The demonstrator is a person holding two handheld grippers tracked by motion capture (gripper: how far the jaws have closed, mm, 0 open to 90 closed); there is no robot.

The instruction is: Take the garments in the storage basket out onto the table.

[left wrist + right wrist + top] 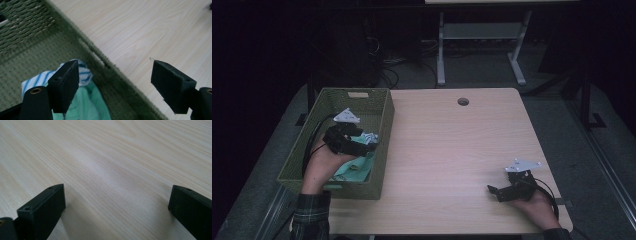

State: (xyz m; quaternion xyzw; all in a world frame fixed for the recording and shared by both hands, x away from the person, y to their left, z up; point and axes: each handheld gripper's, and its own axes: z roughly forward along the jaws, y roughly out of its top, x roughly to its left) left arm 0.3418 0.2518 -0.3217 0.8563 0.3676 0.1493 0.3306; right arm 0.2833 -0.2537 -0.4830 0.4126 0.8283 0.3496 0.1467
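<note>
A pale wooden rectangular worktop (452,150) fills the middle of the high view, with a small round cable hole (463,101) near its far edge. At the left of the frame a green woven rectangular basket (383,130) stands on the worktop's left side, its long wall running from the upper middle down toward the lower left. Inside it lies a mint-green cloth (357,169) with a blue-and-white striped cloth (370,136) bunched on top.

The left tool (364,142), black with a grey three-cornered plate on top, sits over the basket's inside in the left of the high view, held by the person's left hand (323,162) coming up from a plaid sleeve (311,214) at the lower left. In the left gripper view its jaws stand wide apart with nothing between them: one jaw hangs over the striped cloth (82,71) and the mint-green cloth (92,105) at lower left, the other over the bare worktop (150,32) at lower right, so the tool (115,82) straddles the basket's wall (110,75).

The right tool (495,191) rests low on the worktop in the lower right of the high view, held by the right hand (537,202). In the right gripper view its jaws are spread wide over bare wood (112,165), gripping nothing (117,205)
</note>
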